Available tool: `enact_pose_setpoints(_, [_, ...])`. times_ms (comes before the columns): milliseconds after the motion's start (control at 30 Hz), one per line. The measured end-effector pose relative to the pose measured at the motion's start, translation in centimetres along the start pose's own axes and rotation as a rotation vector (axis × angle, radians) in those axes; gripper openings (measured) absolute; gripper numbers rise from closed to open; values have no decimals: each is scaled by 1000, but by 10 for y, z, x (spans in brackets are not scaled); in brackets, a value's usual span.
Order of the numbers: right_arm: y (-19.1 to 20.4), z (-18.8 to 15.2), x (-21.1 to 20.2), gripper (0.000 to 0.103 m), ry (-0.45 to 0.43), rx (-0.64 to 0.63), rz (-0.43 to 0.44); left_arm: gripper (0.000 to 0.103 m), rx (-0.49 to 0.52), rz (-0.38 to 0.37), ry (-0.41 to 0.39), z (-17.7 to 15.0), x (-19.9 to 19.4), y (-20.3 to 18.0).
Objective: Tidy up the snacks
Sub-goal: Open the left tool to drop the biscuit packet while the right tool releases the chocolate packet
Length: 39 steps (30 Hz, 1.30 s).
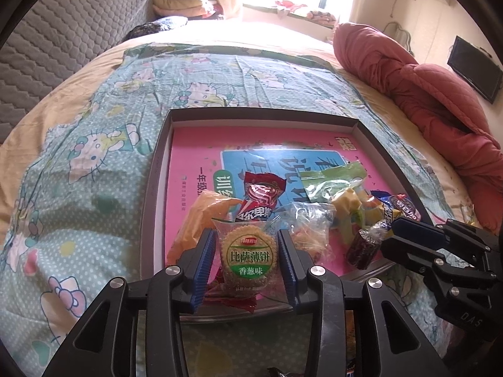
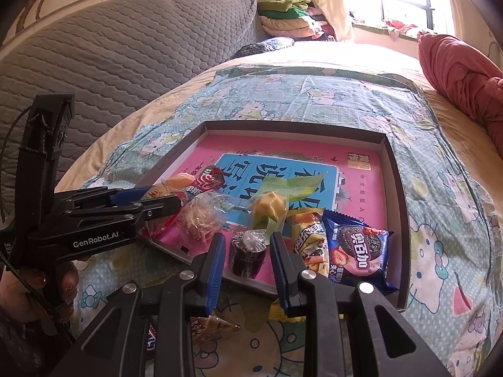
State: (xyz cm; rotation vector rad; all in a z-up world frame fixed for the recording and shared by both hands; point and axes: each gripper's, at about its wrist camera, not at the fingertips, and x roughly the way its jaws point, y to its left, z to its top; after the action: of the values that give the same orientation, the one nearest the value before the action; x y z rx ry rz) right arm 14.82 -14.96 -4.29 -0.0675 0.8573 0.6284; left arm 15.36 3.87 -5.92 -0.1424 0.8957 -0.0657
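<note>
Blue pads of my left gripper (image 1: 246, 235) flank the round cracker packet (image 1: 246, 254): clear wrapper, green label, lying at the near edge of the tray (image 1: 264, 113). Jaws open, with the pads just beside the wrapper, not pressing it

My right gripper (image 2: 248, 238) is nearly closed. A dark cylindrical candy (image 2: 246, 256) in clear film sits at its tips, by the tray's near edge; I cannot tell whether the pads press on it

Left view only: the right gripper from the side. Right view only: a hand (image 2: 19, 289) on the left gripper's handle, the whole blue cookie packet (image 2: 358, 256), and a yellow packet (image 2: 213, 326) outside the tray on the bedspread (image 2: 440, 251)

Tray: grey walls, pink printed floor. Contents crowd the near edge: red packet (image 1: 262, 194), orange packet (image 1: 195, 220), green packet (image 1: 333, 179); far half bare
</note>
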Motion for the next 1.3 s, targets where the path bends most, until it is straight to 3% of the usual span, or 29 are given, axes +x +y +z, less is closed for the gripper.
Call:
enact_pose_setpoints(200, [-4, 1, -3, 32, -8, 17, 2, 47, -4, 6, -4, 1, -2, 2])
enact_pose_setpoints(433, [-9, 2, -4, 37, -17, 39, -2, 58, -9, 1, -8, 3, -5, 3])
enact_pose_setpoints(967, [-18, 5, -12, 50, -54, 68, -31, 65, -25, 2, -18, 8, -13, 7])
enact_pose_setpoints(1300, [-17, 7, -21, 64, -87, 74, -10, 70, -42, -5, -45, 11, -28, 8])
